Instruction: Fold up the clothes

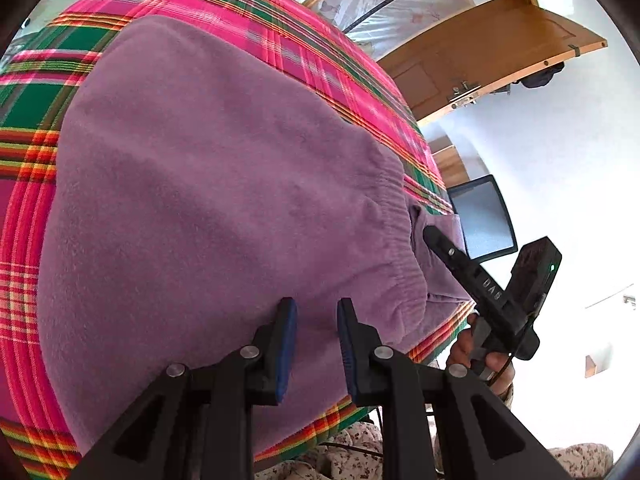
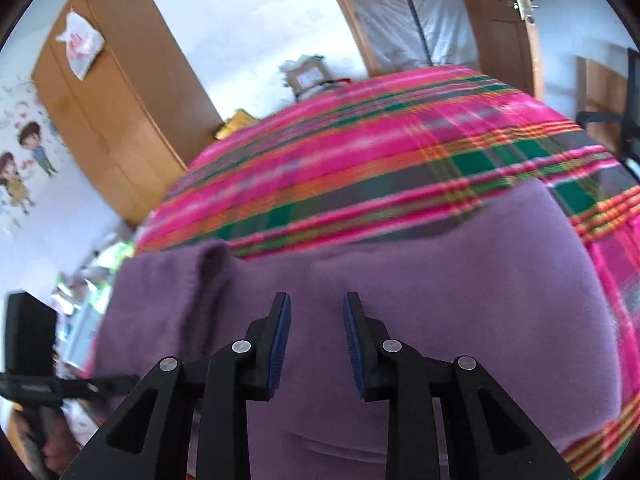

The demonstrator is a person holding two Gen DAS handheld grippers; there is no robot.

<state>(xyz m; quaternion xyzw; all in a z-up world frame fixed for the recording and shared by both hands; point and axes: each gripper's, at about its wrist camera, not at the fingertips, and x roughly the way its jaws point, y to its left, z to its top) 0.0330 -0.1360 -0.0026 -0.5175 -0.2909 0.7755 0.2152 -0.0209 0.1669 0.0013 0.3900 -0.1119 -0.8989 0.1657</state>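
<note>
Purple fleece pants [image 1: 208, 200] are lying spread out on a bench covered with a bright pink, green and orange plaid cloth [image 1: 248, 20], and they take up most of the top. You can see the gathered elastic waistband [image 1: 396, 216] over on the right side of the left wrist view, close to the bench edge, with a small flap of the same purple fabric sticking out past it.

Left tool [image 1: 316, 320] hangs over the near edge of the pants, pointing down at the fabric. Its blue-padded jaws are partly apart with a clear gap between them, and nothing's pinched in there, just the fleece showing through underneath. Can't really tell if the tips touch the cloth.

Right tool [image 2: 316, 312] is in much the same shape: jaws partly apart, nothing between the pads, purple fabric below. That view is pretty blurry. There's a raised fold in the pants [image 2: 208, 264] just left of its tips.

From the left camera you can also see the right tool from the outside, tip resting right by the waistband flap, with a hand [image 1: 472, 352] wrapped around its handle.

Background: wooden wardrobe [image 2: 112, 120], an open wooden door [image 1: 500, 48], and a dark screen [image 1: 484, 216] past the bench.
</note>
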